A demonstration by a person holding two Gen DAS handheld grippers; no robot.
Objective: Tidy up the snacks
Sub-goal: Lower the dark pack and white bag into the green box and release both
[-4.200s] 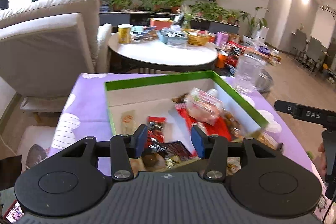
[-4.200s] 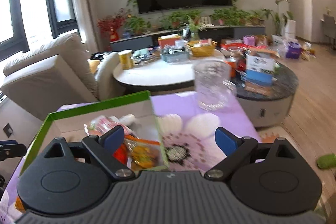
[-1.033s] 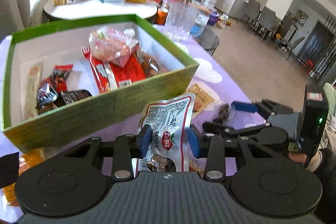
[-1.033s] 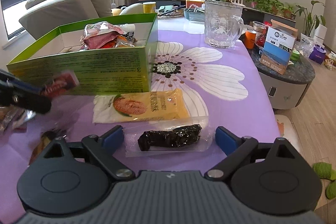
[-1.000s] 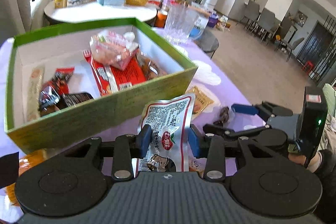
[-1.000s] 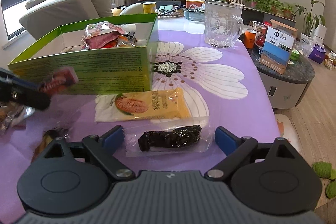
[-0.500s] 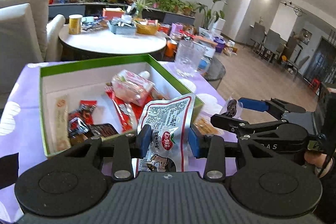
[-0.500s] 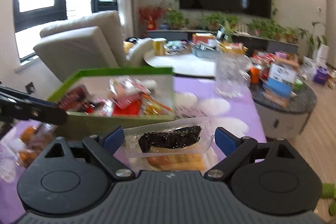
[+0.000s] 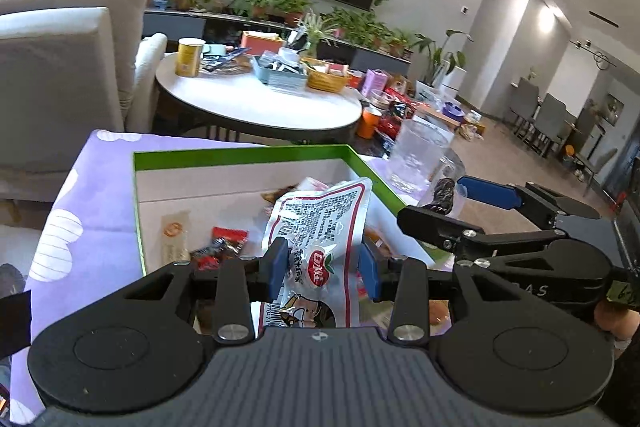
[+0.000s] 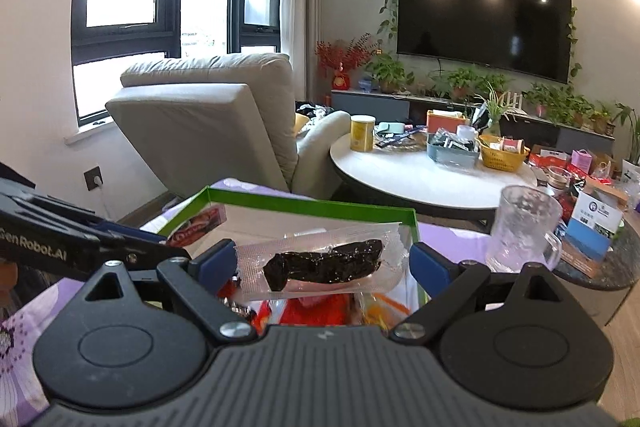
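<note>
My left gripper (image 9: 323, 269) is shut on a white snack pouch (image 9: 320, 223) with a red logo, held above the near part of the green box (image 9: 240, 157). The box holds several snack packs (image 9: 222, 245). My right gripper (image 10: 322, 267) is shut on a clear pack with a dark snack (image 10: 326, 265), held above the green box (image 10: 312, 205). The right gripper also shows in the left wrist view (image 9: 460, 203), at the box's right rim, with the dark snack (image 9: 443, 195) between its fingers. The left gripper shows at left in the right wrist view (image 10: 176, 247).
A glass mug (image 9: 420, 159) stands on the purple flowered cloth (image 9: 80, 187) right of the box; it also shows in the right wrist view (image 10: 522, 233). A round white table (image 10: 424, 175) with clutter stands behind. A beige armchair (image 10: 208, 123) is at the back left.
Both grippers have risen from the tabletop with their packs and moved over the green box. The box now lies below both, seen from above.
</note>
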